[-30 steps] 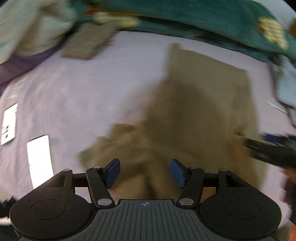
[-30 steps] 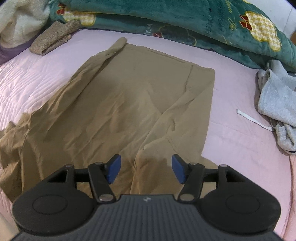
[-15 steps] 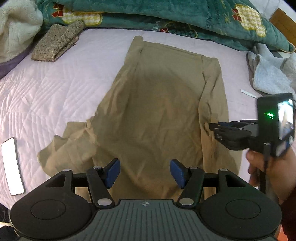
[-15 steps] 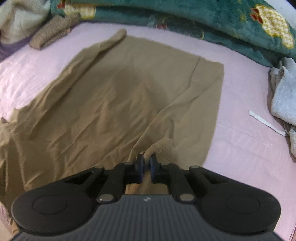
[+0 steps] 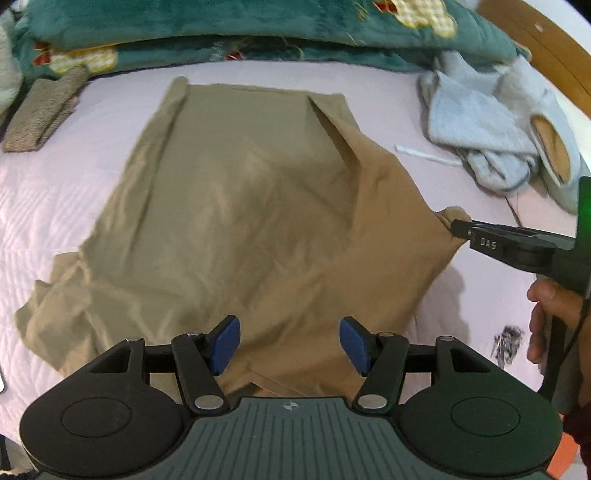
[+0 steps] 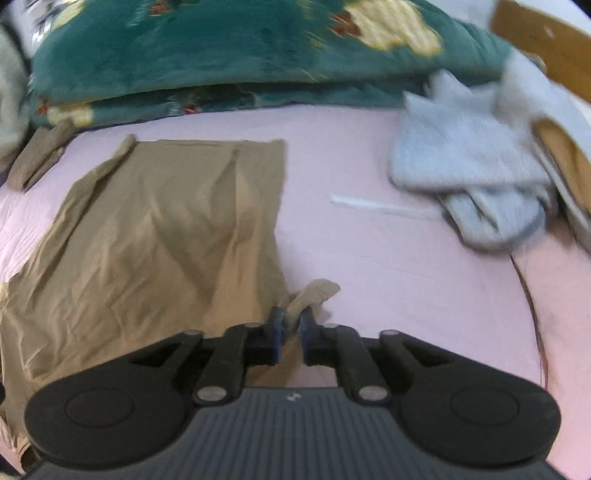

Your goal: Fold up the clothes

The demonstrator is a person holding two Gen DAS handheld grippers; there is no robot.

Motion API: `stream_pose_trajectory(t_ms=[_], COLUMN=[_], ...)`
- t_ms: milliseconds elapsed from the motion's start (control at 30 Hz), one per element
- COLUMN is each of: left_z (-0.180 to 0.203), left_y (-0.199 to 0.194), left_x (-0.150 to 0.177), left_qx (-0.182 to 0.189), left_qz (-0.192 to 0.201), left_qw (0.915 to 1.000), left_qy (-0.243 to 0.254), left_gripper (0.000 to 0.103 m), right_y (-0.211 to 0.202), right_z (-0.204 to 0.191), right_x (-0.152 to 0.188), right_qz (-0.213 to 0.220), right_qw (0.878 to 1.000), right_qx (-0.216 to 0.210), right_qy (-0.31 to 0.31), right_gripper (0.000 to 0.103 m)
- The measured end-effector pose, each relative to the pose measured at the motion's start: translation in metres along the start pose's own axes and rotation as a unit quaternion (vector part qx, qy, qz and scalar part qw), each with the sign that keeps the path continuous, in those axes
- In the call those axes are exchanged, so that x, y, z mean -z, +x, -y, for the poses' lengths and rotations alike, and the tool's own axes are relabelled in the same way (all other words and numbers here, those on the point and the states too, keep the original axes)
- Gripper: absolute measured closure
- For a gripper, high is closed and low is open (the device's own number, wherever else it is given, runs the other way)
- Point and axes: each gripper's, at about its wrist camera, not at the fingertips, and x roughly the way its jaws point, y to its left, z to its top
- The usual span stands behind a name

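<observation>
A tan garment point(image 5: 240, 206) lies spread on the pink bed sheet point(image 5: 55, 206), its left end bunched. My left gripper point(image 5: 290, 343) hovers open over the garment's near edge, with nothing pinched between its blue pads. My right gripper point(image 6: 290, 328) has a fold of the tan garment point(image 6: 147, 240) between its pads; the jaws are opening slightly but the cloth is still pinched. In the left wrist view the right gripper point(image 5: 456, 227) draws that corner out to the right, and the fabric runs taut up to it. A hand point(image 5: 550, 317) holds its handle.
A green patterned blanket point(image 5: 258, 26) is piled along the far side. A crumpled light grey-blue garment point(image 5: 487, 125) lies at the far right, with a white strip point(image 5: 424, 155) beside it. A folded brown knit piece point(image 5: 40, 110) rests at the far left. A wooden headboard point(image 5: 546, 44) stands behind.
The right gripper shut on the garment's right edge and pulled it out to the right. The left gripper swept right across the bed, still open.
</observation>
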Motion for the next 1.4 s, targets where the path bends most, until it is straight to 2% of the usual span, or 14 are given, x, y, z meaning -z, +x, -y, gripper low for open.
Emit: stream_pose_trajectory(t_ms=[67,133,200,300,400,533,767,933,1000,1067,1100,1133,1167,1400], left_z=[0.006,0.009,0.014,0.025,0.041,0.067,0.096,0.094,0.096,0.103,0.106,0.108,0.110,0.113], left_y=[0.005,0.009,0.013,0.022,0.033,0.051,0.073,0.086,0.094,0.102,0.104,0.106,0.108,0.106], left_x=[0.002,0.003,0.003,0.003,0.004,0.005,-0.013,-0.027,-0.031,-0.034,-0.036,-0.037,-0.039,-0.042], left_qx=[-0.001,-0.003,-0.003,-0.001,0.004,0.022,0.042,0.042,0.043,0.038,0.039,0.040,0.042,0.051], left_qz=[-0.008,-0.015,-0.022,-0.031,-0.040,-0.046,-0.028,-0.013,-0.009,-0.009,-0.011,-0.012,-0.013,-0.022], left_qw=[1.0000,0.9999,0.9997,0.9993,0.9986,0.9975,0.9963,0.9973,0.9971,0.9963,0.9961,0.9960,0.9960,0.9949], left_qy=[0.005,0.006,0.008,0.020,0.033,0.048,0.070,0.059,0.063,0.077,0.079,0.079,0.079,0.084], left_gripper=[0.041,0.041,0.041,0.041,0.041,0.041,0.041,0.042,0.050,0.068,0.076,0.080,0.085,0.085], right_y=[-0.010,-0.019,-0.019,0.000,0.024,0.046,0.073,0.100,0.105,0.105,0.106,0.108,0.112,0.089], right_z=[0.016,0.031,0.049,0.060,0.060,0.044,0.042,0.047,0.048,0.046,0.043,0.041,0.038,0.045], right_x=[0.011,0.022,0.031,0.043,0.046,0.041,0.023,0.010,0.008,0.011,0.012,0.012,0.012,0.007], right_qz=[0.002,0.007,-0.004,-0.039,-0.047,-0.015,0.050,0.020,0.008,0.004,-0.001,-0.012,-0.028,-0.035], right_qw=[1.000,1.000,1.000,0.999,0.996,0.987,0.952,0.930,0.922,0.914,0.909,0.908,0.909,0.916], right_qx=[-0.020,-0.026,-0.023,-0.023,-0.053,-0.100,-0.145,-0.192,-0.220,-0.235,-0.242,-0.243,-0.238,-0.226], right_qy=[0.013,0.017,0.019,-0.010,-0.050,-0.122,-0.263,-0.313,-0.319,-0.331,-0.338,-0.341,-0.341,-0.328], right_gripper=[0.073,0.055,0.049,0.049,0.049,0.049,0.047,0.043,0.044,0.048,0.054,0.080,0.092,0.098])
